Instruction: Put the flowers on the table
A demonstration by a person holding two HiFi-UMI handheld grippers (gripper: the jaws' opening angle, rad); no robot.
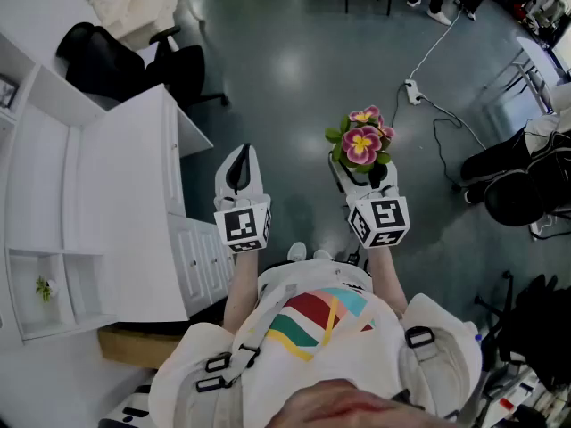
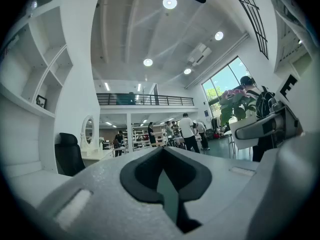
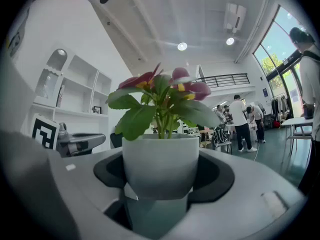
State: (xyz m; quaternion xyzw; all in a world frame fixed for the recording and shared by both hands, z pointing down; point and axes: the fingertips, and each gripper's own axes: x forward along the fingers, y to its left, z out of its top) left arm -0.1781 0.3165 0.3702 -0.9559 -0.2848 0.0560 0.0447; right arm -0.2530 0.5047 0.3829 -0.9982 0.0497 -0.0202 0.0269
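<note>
**Orientation.** The flowers [image 1: 362,141], pink-and-yellow blooms over green leaves, stand upright in a white pot [image 3: 160,164]. The long axis runs vertically from pot to blossoms, and in the head view the blooms face up toward the camera.

**Hidden or unclear.** In the head view the leaves and petals cover nearly all of the pot. In the right gripper view the pot's lower part sinks between the dark pads and its base cannot be seen. The person's arms are partly hidden by the white garment. The people at the far end of the hall are too small to make out.

**Relation to the claws.** The right claw [image 1: 366,178] is clamped on the pot, one jaw on each side, with the plant rising straight above it. The left claw [image 1: 239,154], just to the left, has its jaws drawn together with nothing between them. The flowers are held above the grey floor [image 1: 294,52], well to the right of the white tabletop [image 1: 125,194].
</note>
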